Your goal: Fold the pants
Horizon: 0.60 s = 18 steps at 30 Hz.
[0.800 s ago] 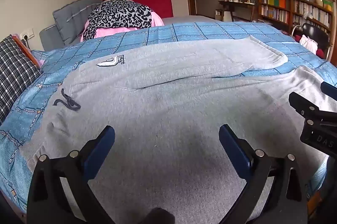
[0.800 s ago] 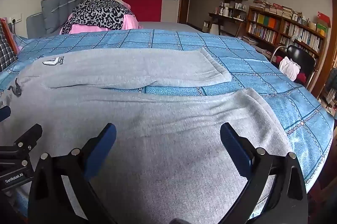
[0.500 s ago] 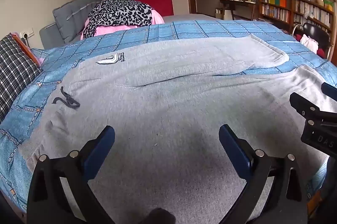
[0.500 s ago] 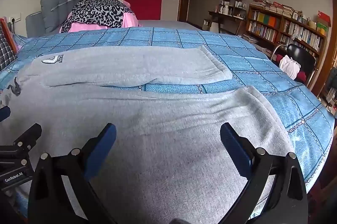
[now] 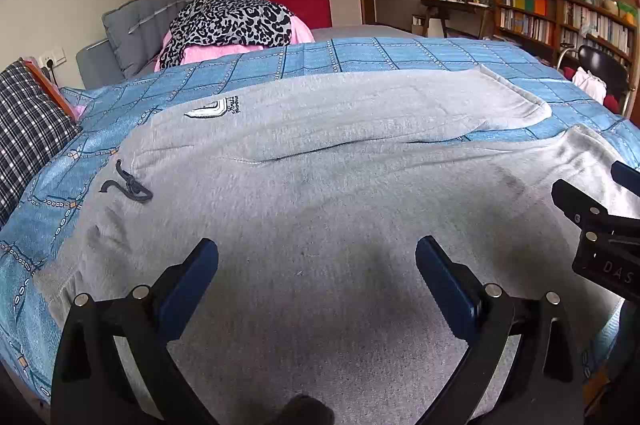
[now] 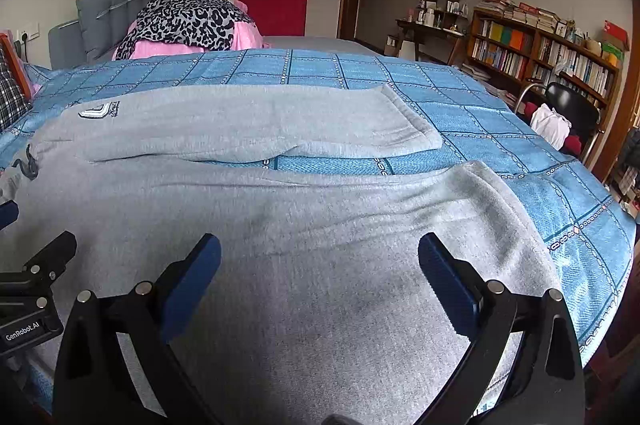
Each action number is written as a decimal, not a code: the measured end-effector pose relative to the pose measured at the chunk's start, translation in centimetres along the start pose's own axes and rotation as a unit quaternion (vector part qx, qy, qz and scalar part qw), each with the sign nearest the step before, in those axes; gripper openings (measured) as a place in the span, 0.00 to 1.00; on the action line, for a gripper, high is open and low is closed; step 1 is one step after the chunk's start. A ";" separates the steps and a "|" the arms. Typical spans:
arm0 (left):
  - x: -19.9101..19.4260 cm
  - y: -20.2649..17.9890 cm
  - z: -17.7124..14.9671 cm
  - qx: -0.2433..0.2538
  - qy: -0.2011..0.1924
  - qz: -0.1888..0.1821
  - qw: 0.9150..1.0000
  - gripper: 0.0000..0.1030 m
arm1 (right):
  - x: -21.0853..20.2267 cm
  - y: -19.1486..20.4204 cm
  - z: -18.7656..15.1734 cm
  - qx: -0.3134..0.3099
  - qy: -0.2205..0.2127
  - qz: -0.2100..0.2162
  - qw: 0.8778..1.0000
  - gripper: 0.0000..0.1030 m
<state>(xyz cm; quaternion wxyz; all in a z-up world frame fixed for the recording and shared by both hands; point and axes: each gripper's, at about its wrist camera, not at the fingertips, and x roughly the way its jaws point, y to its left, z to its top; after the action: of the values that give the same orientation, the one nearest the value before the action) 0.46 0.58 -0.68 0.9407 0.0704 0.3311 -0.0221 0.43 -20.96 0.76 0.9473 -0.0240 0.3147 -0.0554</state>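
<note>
Left wrist view shows one pair of grey pants spread flat on the bed, waistband left, two legs running right, near leg under me, ready to fold. My left gripper and right gripper hover over it, both jaws wide apart, holding nothing.

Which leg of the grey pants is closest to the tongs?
The near leg of the grey fleece sweatpants, lying right under both open tongs, left and right. The other leg lies farther back on the blue checked bedspread, beside the logo patch.
</note>
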 end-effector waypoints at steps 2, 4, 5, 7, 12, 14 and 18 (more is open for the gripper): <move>0.0 0.0 0.0 -0.001 0.000 0.001 1.000 0.95 | 0.0 0.0 0.0 0.000 0.000 0.000 1.000 0.97; -0.1 0.1 0.1 -0.002 -0.001 0.002 1.000 0.95 | 0.0 0.1 -0.6 0.001 0.001 -0.001 1.000 0.97; -0.1 0.2 0.2 -0.003 -0.001 0.002 1.000 0.95 | 0.0 0.1 -0.7 0.002 0.001 -0.001 1.000 0.97; 0.0 0.4 0.3 -0.005 -0.001 0.004 1.000 0.95 | -0.1 0.0 -0.8 0.003 0.002 0.000 1.000 0.97; 0.0 0.9 0.4 -0.012 0.001 0.009 1.000 0.95 | 0.9 -0.3 -1.2 0.007 0.007 0.003 1.000 0.97; 0.0 1.0 0.4 -0.014 0.001 0.010 1.000 0.95 | 0.9 -0.2 -1.1 0.007 0.007 0.004 1.000 0.97; 0.0 1.2 0.5 -0.017 0.001 0.012 1.000 0.95 | 1.0 -0.2 -1.2 0.008 0.007 0.008 1.000 0.97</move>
<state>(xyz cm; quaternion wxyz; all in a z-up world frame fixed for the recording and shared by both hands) 0.83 1.73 -0.17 0.9417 0.0581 0.3313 -0.0055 0.54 -21.31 -0.76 0.9455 -0.0133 0.3214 -0.0509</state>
